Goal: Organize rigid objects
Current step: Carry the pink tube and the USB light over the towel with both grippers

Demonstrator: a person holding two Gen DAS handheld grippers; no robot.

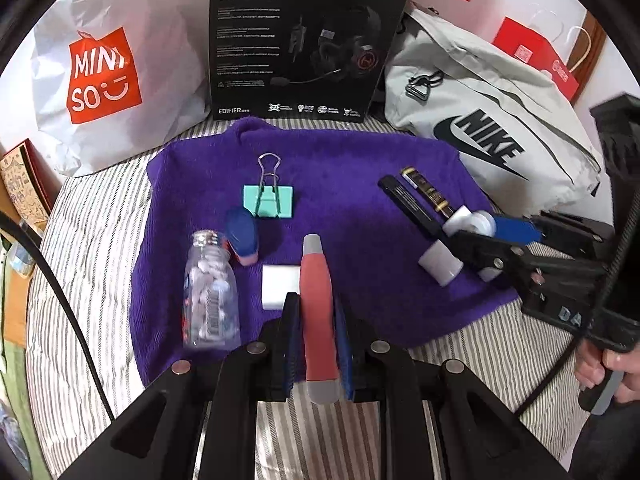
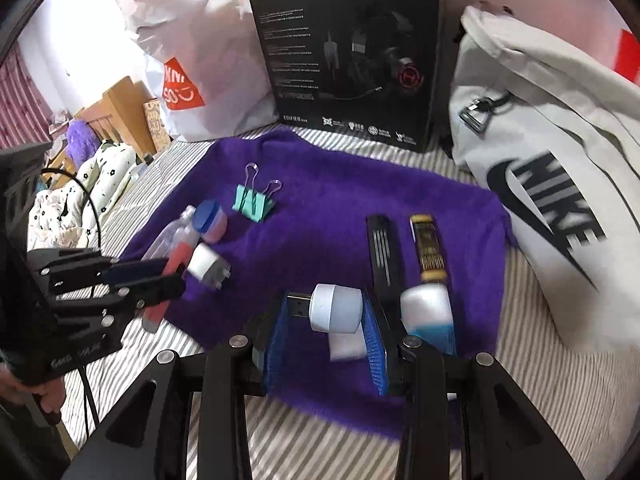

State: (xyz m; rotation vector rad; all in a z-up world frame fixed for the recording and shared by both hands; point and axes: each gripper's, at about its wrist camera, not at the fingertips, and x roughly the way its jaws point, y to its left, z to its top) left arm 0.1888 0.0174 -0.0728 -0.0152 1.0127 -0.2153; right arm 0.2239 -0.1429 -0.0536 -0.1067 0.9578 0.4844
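The left tool (image 1: 316, 320) was clamped on a red tube with grey ends (image 1: 318, 312), gripped along its mid-length, its tip aimed across the purple towel (image 1: 340, 160). The towel lay on a striped bed (image 1: 100, 220). The right tool (image 2: 326, 320) was closed on a small white USB lamp (image 2: 338, 308), with the metal plug (image 2: 300, 305) projecting toward the left pad.

Remaining items on the towel:
- a clear pill bottle (image 1: 210, 292), lying on its side just left of the held tube;
- a blue-capped pink container (image 1: 242, 236), touching or just beside the bottle neck;
- a white block (image 1: 280, 286), just beside the left finger;
- a mint binder clip (image 1: 268, 200), further back;
- two dark sticks (image 2: 404, 248), side by side, with a white-capped piece (image 2: 426, 308) just right of the right tool.

Probable faults:
1. The tube was round and smooth. Light pad pressure could have let it rotate or slide forward out of the grip.
2. A sideways sweep of the left tool could have struck the bottle, which would likely have rolled off the towel.
3. The lamp was held near its plug end, with little pad contact. A tilt could have dropped it.
4. The soft bed gave poor support, so items set upright could have toppled.
5. The two tools worked near each other, and crossing paths risked a collision.
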